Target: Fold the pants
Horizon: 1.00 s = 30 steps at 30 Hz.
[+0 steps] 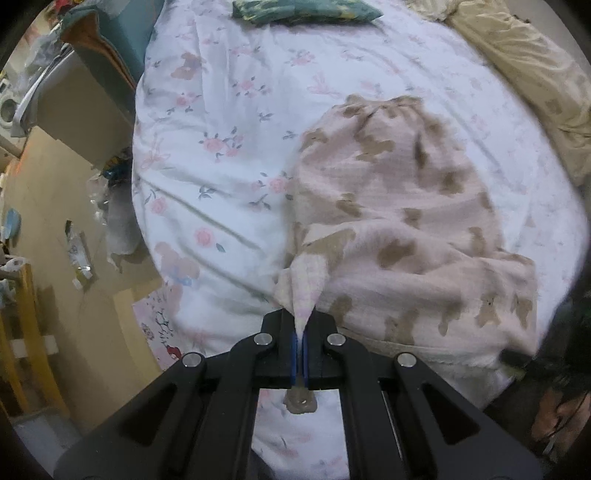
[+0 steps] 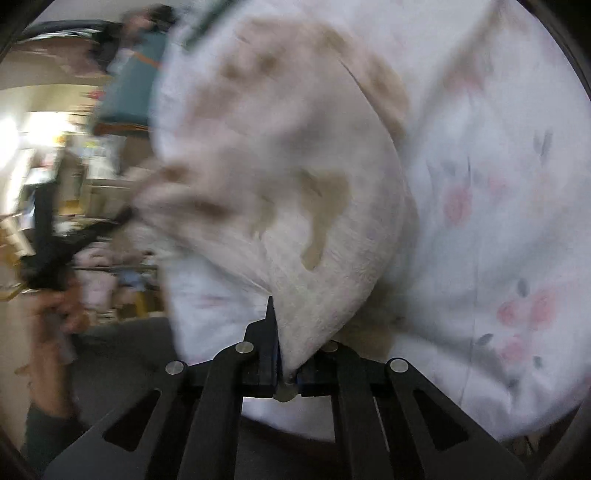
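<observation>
The pants [image 1: 399,221] are pale pink with brown bear prints and lie on the bed, folded over on themselves. My left gripper [image 1: 301,332] is shut on a pinched corner of the pants at their near left edge and lifts it slightly. In the right wrist view, which is blurred, my right gripper [image 2: 286,365] is shut on another edge of the pants [image 2: 295,184], which hang up and away from it. The left gripper [image 2: 74,240] also shows there, at the far left, holding the cloth's other end.
The bed has a white floral sheet [image 1: 221,155]. A green patterned folded cloth [image 1: 303,11] lies at its far end and a beige quilt [image 1: 535,81] at the far right. The floor and cluttered furniture [image 1: 74,110] are to the left.
</observation>
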Each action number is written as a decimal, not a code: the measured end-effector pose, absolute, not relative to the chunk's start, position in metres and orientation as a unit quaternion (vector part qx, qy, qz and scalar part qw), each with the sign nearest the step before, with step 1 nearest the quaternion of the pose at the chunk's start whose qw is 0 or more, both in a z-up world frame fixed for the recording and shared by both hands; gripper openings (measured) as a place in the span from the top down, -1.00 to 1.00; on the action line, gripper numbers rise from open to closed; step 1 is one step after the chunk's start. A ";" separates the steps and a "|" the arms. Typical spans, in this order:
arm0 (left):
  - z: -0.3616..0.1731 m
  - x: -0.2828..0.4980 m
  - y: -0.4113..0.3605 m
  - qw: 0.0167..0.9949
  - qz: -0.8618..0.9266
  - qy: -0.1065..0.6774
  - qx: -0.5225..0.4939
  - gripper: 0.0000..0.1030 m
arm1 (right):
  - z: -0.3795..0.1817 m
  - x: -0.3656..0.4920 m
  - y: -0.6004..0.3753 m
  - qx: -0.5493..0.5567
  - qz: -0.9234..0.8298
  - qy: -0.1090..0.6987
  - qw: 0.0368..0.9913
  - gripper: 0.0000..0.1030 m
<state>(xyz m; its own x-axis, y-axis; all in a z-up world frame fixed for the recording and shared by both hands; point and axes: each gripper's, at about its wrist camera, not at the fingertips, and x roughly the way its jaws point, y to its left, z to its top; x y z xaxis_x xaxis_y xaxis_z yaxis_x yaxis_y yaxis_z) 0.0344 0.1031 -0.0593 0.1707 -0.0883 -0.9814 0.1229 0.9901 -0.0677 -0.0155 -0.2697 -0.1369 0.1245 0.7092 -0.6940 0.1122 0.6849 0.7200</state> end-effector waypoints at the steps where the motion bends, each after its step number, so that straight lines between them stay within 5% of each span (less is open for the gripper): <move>1: -0.049 0.031 0.103 0.767 -0.075 0.637 0.006 0.99 | -0.116 -0.015 -0.278 0.333 0.232 0.605 0.685 0.89; 8: 0.045 -0.006 0.094 0.784 -0.140 0.602 -0.062 1.00 | 0.042 -0.008 -0.344 0.293 0.286 0.486 0.772 0.89; 16: 0.175 -0.044 0.087 0.844 -0.195 0.485 -0.119 1.00 | 0.154 -0.018 -0.378 0.298 0.300 0.415 0.805 0.89; 30: 0.221 0.135 0.104 0.905 -0.117 0.378 -0.158 1.00 | 0.235 0.171 -0.326 0.219 0.278 0.380 0.855 0.89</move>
<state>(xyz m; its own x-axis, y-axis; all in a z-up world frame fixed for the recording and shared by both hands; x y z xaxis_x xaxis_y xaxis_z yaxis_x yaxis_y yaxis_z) 0.1347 0.1039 0.2205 0.6869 -0.3307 -0.6472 0.0912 0.9227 -0.3747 0.1713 -0.3259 0.2345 0.5573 0.6414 -0.5273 -0.3089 0.7496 0.5854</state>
